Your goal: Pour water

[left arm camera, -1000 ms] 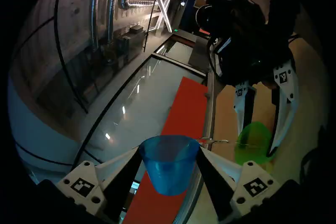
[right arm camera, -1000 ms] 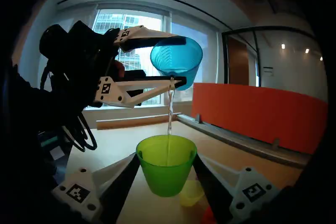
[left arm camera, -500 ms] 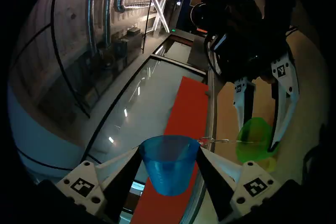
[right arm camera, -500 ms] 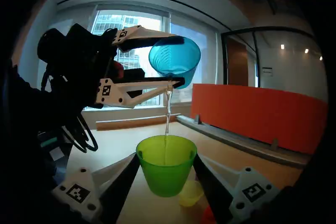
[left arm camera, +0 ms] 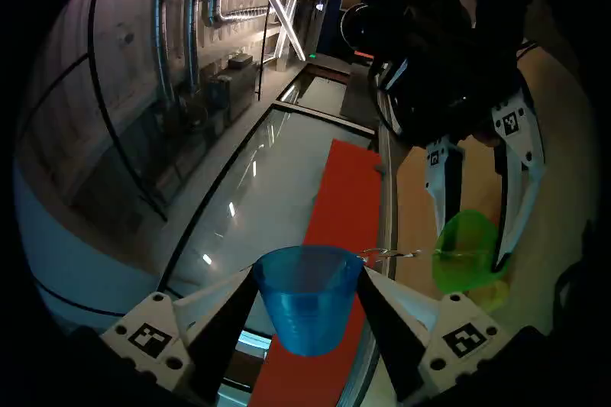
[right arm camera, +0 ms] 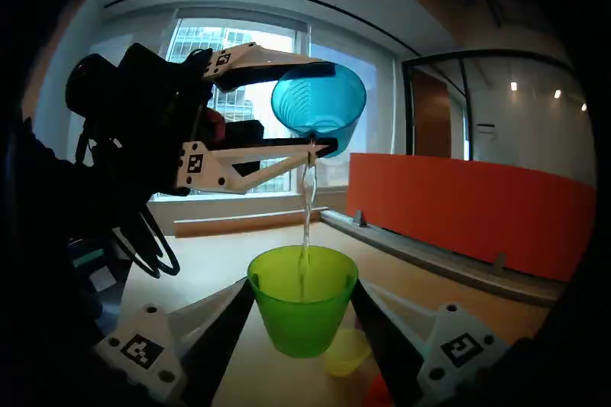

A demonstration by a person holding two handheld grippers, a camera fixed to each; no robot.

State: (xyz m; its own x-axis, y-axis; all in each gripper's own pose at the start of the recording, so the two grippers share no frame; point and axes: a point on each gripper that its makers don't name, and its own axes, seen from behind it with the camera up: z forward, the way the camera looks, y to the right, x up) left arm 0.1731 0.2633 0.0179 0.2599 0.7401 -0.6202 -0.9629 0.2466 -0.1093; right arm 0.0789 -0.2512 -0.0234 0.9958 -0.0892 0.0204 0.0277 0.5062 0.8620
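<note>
My left gripper [left arm camera: 307,308] is shut on a translucent blue cup [left arm camera: 307,296], tipped on its side. In the right gripper view that blue cup [right arm camera: 318,105] hangs above, held by the left gripper [right arm camera: 321,109]. A thin stream of water [right arm camera: 305,208] falls from its rim into the green cup [right arm camera: 302,300]. My right gripper [right arm camera: 302,308] is shut on this upright green cup, held over the wooden table [right arm camera: 221,262]. In the left gripper view the green cup [left arm camera: 466,250] sits between the right gripper's white fingers [left arm camera: 443,185], with the water stream [left arm camera: 393,255] reaching it.
An orange partition [right arm camera: 473,208] runs along the table's far right edge, beside a metal rail [right arm camera: 428,254]. A small yellow object [right arm camera: 347,351] and a red thing [right arm camera: 376,392] lie on the table under the green cup. Windows [right arm camera: 229,109] stand behind.
The pour goes on: water keeps running from the blue cup into the green cup. Both grippers have barely shifted; the green cup has drifted slightly in the left gripper view.
</note>
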